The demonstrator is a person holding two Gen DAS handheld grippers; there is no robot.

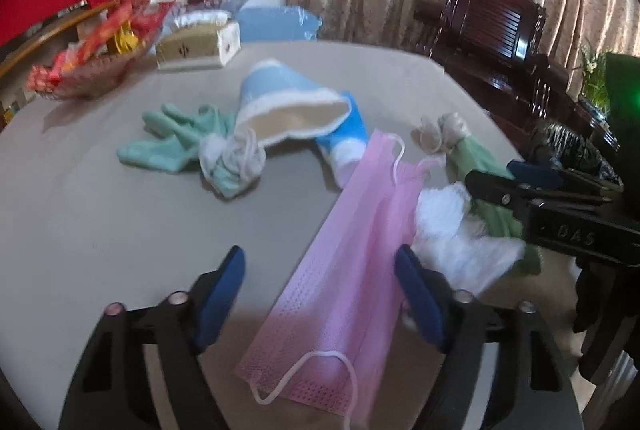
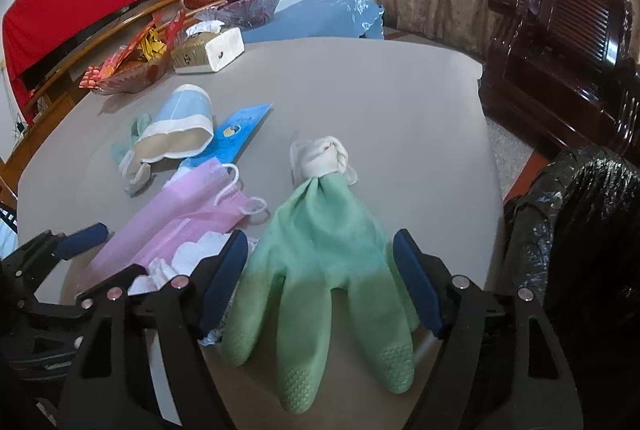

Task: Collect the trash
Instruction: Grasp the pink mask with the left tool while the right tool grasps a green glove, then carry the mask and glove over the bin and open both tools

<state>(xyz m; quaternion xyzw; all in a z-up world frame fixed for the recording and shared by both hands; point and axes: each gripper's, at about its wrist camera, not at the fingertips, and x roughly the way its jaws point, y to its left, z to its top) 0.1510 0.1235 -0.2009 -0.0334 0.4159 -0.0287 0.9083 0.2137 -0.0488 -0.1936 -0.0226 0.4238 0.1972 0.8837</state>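
Two grippers parted, empty: left (image 1: 320,294) astride mask (image 1: 336,270) | right (image 2: 320,282) astride glove (image 2: 324,262) | bowl (image 1: 80,86): wrappers (image 1: 108,34)

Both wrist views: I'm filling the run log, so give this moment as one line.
left gripper: open, straddling pink mask | right gripper: open, straddling green glove | nothing lifted

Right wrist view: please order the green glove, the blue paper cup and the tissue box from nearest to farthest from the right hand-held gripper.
1. Green glove, between the right hand-held gripper fingers.
2. Blue paper cup, middle left, on its side.
3. Tissue box, far left.
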